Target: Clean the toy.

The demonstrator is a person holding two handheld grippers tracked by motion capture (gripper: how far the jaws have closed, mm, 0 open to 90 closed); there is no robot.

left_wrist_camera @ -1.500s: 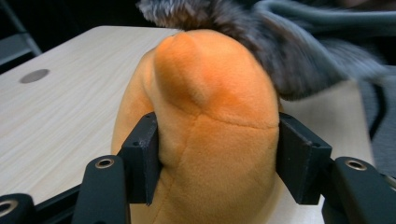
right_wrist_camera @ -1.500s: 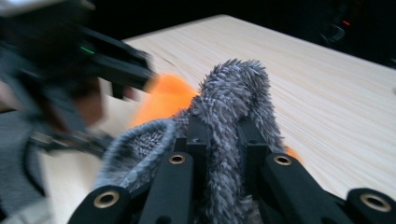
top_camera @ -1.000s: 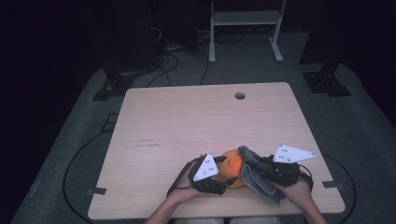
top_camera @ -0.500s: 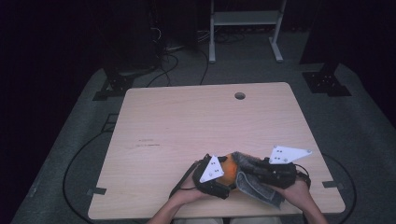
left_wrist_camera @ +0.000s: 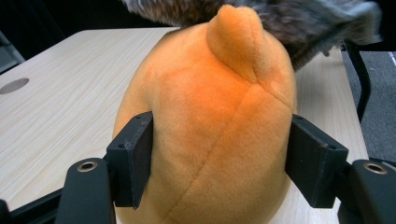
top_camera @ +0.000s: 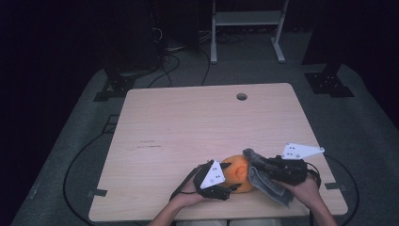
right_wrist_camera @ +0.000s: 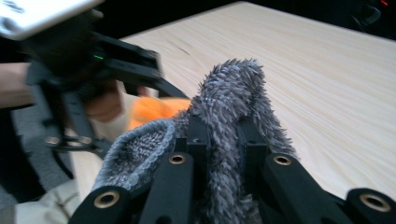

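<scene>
Orange plush toy [left_wrist_camera: 205, 126]: base cut off by the lower edge in the left gripper view; its far side hidden under the grey fuzzy cloth [top_camera: 263, 181].
Grey fuzzy cloth: lower end hidden between the right claw [right_wrist_camera: 219, 140] jaws.
Left claw [right_wrist_camera: 88, 56], beside the toy: blurred.

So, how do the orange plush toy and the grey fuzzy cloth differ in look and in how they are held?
The orange plush toy is plump, smooth and seamed; the grey fuzzy cloth is thin, shaggy and folded. The left tool has just been closing and presses the toy's sides; the right tool pinches the cloth shut. Both are soft and sit near the table's front edge.
</scene>
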